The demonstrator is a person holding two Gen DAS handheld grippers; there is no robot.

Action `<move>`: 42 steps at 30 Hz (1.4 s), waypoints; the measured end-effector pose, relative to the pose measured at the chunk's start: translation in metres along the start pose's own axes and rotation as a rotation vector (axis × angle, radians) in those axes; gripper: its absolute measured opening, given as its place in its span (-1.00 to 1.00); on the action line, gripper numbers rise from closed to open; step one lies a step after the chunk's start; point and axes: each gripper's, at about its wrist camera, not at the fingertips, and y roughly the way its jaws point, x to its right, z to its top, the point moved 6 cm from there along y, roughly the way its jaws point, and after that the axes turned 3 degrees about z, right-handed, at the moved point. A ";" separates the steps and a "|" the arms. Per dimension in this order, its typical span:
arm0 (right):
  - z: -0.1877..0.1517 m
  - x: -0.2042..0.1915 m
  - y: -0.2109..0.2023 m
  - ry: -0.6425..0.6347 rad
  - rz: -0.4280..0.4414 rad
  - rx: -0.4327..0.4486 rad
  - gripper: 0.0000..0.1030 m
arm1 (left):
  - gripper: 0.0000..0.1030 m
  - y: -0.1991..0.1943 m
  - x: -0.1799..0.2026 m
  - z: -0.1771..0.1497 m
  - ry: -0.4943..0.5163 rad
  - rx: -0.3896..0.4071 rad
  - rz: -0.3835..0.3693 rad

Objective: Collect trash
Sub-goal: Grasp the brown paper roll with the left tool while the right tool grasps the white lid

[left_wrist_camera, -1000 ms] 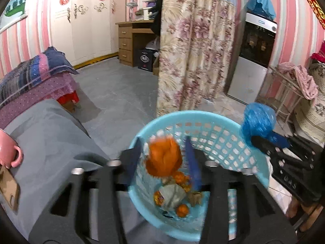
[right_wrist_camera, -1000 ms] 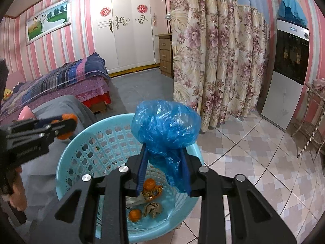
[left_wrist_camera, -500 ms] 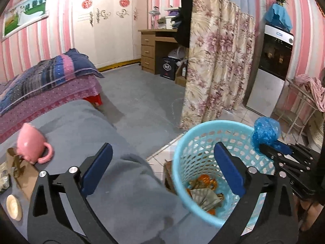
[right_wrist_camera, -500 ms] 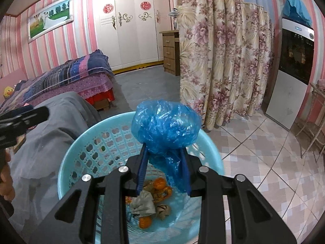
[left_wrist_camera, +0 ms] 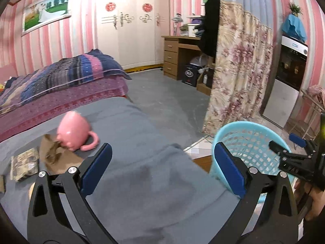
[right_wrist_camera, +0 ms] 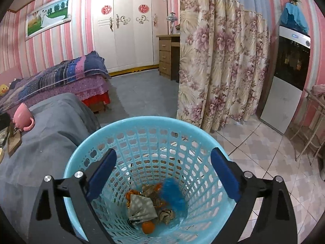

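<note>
— While the left gripper (left_wrist_camera: 162,170) hangs over the grey cloth-covered table (left_wrist_camera: 142,183), how do its jaws stand?

— Wide apart, having just been opening, with only bare grey cloth between the blue pads (left_wrist_camera: 95,168). Trash lies beyond the left finger: a crumpled brown paper piece (left_wrist_camera: 54,152) touching a pink ceramic mug (left_wrist_camera: 74,132) lying on its side, and a flat printed packet (left_wrist_camera: 24,165) near the table's left edge. The light blue plastic mesh basket (left_wrist_camera: 249,140) stands off the table's right edge, behind the right finger; its contents are hidden from here.

— And from the right wrist?

— The right gripper (right_wrist_camera: 162,174) is above that basket (right_wrist_camera: 113,142), jaws spread, having just been opening; nothing is between them. A crumpled blue plastic bag (right_wrist_camera: 172,195), blurred, is below the jaws inside the basket. At the bottom lie orange peel scraps (right_wrist_camera: 148,226), a grey crumpled wrapper (right_wrist_camera: 142,205) and a small brownish wad (right_wrist_camera: 166,215).
</note>
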 end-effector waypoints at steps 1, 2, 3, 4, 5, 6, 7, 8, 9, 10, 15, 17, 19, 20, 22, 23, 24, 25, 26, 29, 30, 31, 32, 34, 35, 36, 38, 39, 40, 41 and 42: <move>0.002 -0.003 -0.003 0.002 0.007 0.007 0.80 | 0.89 -0.005 -0.008 -0.002 -0.007 0.002 0.010; 0.004 -0.005 -0.005 0.002 0.012 0.012 0.80 | 0.89 -0.010 -0.017 -0.004 -0.015 0.004 0.020; 0.007 -0.012 -0.009 -0.001 0.021 0.023 0.80 | 0.89 -0.014 -0.024 -0.005 -0.022 0.006 0.029; 0.008 -0.016 -0.011 -0.003 0.026 0.027 0.80 | 0.89 -0.020 -0.033 -0.007 -0.031 0.009 0.040; 0.009 -0.020 -0.014 -0.006 0.034 0.033 0.80 | 0.89 -0.026 -0.044 -0.010 -0.037 0.013 0.056; 0.011 -0.031 -0.018 -0.015 0.050 0.041 0.80 | 0.89 -0.031 -0.053 -0.012 -0.039 0.015 0.071; 0.012 -0.038 -0.021 -0.023 0.063 0.046 0.81 | 0.89 -0.035 -0.060 -0.014 -0.040 0.017 0.083; 0.013 -0.046 -0.023 -0.031 0.074 0.051 0.81 | 0.89 -0.041 -0.073 -0.016 -0.040 0.020 0.107; 0.014 -0.054 -0.025 -0.038 0.085 0.055 0.81 | 0.89 -0.045 -0.083 -0.018 -0.043 0.021 0.126; 0.015 -0.061 -0.027 -0.044 0.099 0.058 0.81 | 0.89 -0.049 -0.091 -0.020 -0.046 0.021 0.138; 0.014 -0.107 -0.033 -0.073 0.166 0.059 0.81 | 0.89 -0.073 -0.156 -0.037 -0.065 0.009 0.251; 0.011 -0.135 -0.034 -0.096 0.204 0.051 0.81 | 0.89 -0.080 -0.179 -0.044 -0.088 -0.001 0.279; 0.010 -0.156 -0.035 -0.118 0.228 0.044 0.81 | 0.89 -0.086 -0.203 -0.051 -0.115 -0.009 0.308; 0.009 -0.166 -0.035 -0.129 0.239 0.041 0.81 | 0.89 -0.088 -0.216 -0.054 -0.125 -0.012 0.330; 0.005 -0.195 -0.037 -0.160 0.273 0.030 0.81 | 0.89 -0.092 -0.241 -0.060 -0.146 -0.019 0.371; 0.004 -0.206 -0.037 -0.172 0.286 0.025 0.81 | 0.89 -0.094 -0.254 -0.064 -0.162 -0.023 0.385; 0.002 -0.218 -0.038 -0.188 0.301 0.019 0.81 | 0.89 -0.096 -0.262 -0.067 -0.173 -0.027 0.392; 0.000 -0.232 -0.037 -0.208 0.312 0.012 0.81 | 0.89 -0.098 -0.277 -0.072 -0.189 -0.035 0.406; -0.002 -0.243 -0.037 -0.222 0.320 0.008 0.81 | 0.89 -0.100 -0.287 -0.076 -0.200 -0.040 0.417; -0.012 -0.283 -0.037 -0.269 0.366 -0.007 0.81 | 0.89 -0.105 -0.316 -0.086 -0.231 -0.057 0.444; -0.015 -0.295 -0.037 -0.284 0.381 -0.012 0.81 | 0.89 -0.106 -0.323 -0.089 -0.239 -0.063 0.456; -0.017 -0.303 -0.037 -0.295 0.389 -0.015 0.81 | 0.89 -0.107 -0.334 -0.094 -0.249 -0.069 0.474; -0.019 -0.312 -0.037 -0.307 0.398 -0.018 0.81 | 0.89 -0.108 -0.343 -0.097 -0.259 -0.076 0.492; -0.023 -0.331 -0.034 -0.330 0.417 -0.028 0.81 | 0.89 -0.108 -0.360 -0.104 -0.281 -0.089 0.510; -0.025 -0.338 -0.033 -0.334 0.426 -0.035 0.81 | 0.89 -0.109 -0.368 -0.107 -0.293 -0.095 0.517; -0.026 -0.345 -0.032 -0.338 0.439 -0.044 0.81 | 0.89 -0.110 -0.378 -0.111 -0.307 -0.099 0.526; -0.030 -0.362 -0.030 -0.348 0.461 -0.055 0.81 | 0.89 -0.110 -0.387 -0.114 -0.324 -0.104 0.527; -0.032 -0.368 -0.029 -0.352 0.469 -0.060 0.81 | 0.89 -0.110 -0.390 -0.116 -0.328 -0.106 0.527; -0.034 -0.372 -0.029 -0.353 0.475 -0.066 0.81 | 0.89 -0.109 -0.394 -0.118 -0.331 -0.111 0.527; -0.038 -0.380 -0.028 -0.355 0.488 -0.079 0.81 | 0.89 -0.108 -0.396 -0.119 -0.332 -0.115 0.528; -0.041 -0.385 -0.027 -0.357 0.498 -0.091 0.81 | 0.89 -0.108 -0.398 -0.121 -0.334 -0.118 0.526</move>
